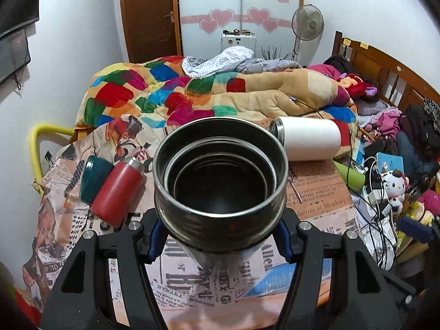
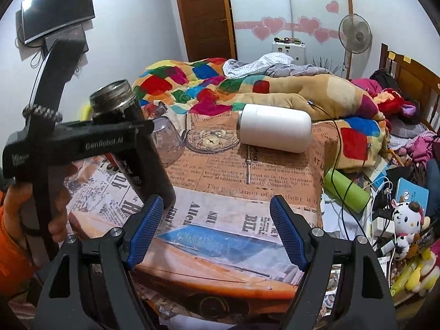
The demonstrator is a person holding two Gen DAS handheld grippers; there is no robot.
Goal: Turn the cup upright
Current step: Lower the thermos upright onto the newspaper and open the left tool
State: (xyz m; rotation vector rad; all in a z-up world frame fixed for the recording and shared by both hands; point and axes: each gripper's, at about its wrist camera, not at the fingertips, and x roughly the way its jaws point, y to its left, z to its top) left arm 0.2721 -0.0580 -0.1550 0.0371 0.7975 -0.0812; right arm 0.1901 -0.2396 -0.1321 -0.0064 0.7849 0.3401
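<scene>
1. Left gripper point(image 1: 220, 236): closed on the steel cup point(image 1: 220, 176) — blue pads press the body from both sides just below the threaded neck. The right wrist view confirms the grip; the left gripper point(image 2: 121, 148) crosses the dark cup point(image 2: 132, 137) below its rim.
2. Cup position: mouth up and tilted slightly toward the far side, near upright. Its base stands at or just above the newspaper-print cloth point(image 2: 225, 214) on the counter; contact cannot be confirmed. The interior is dark, contents not discernible.
3. Right gripper point(image 2: 217, 233): jaws spread wide, nothing between the blue pads point(image 2: 145, 228). It is positioned above the near part of the counter, to the right of the held cup and clear of it.
4. Other vessels on the counter: a white cup point(image 2: 275, 132) lies on its side at the far edge, steel mouth pointing left; a red cup point(image 1: 117, 192) lies on its side at the left, touching a teal cup point(image 1: 93, 178) beside it; a clear glass point(image 2: 166, 143) sits mouth down behind the held cup.
5. Surroundings: a green bottle point(image 2: 346, 192) lies off the counter's right edge among cables — a plush toy point(image 2: 407, 220) is near it. A patchwork quilt point(image 1: 154, 93) covers the bed behind the counter.
</scene>
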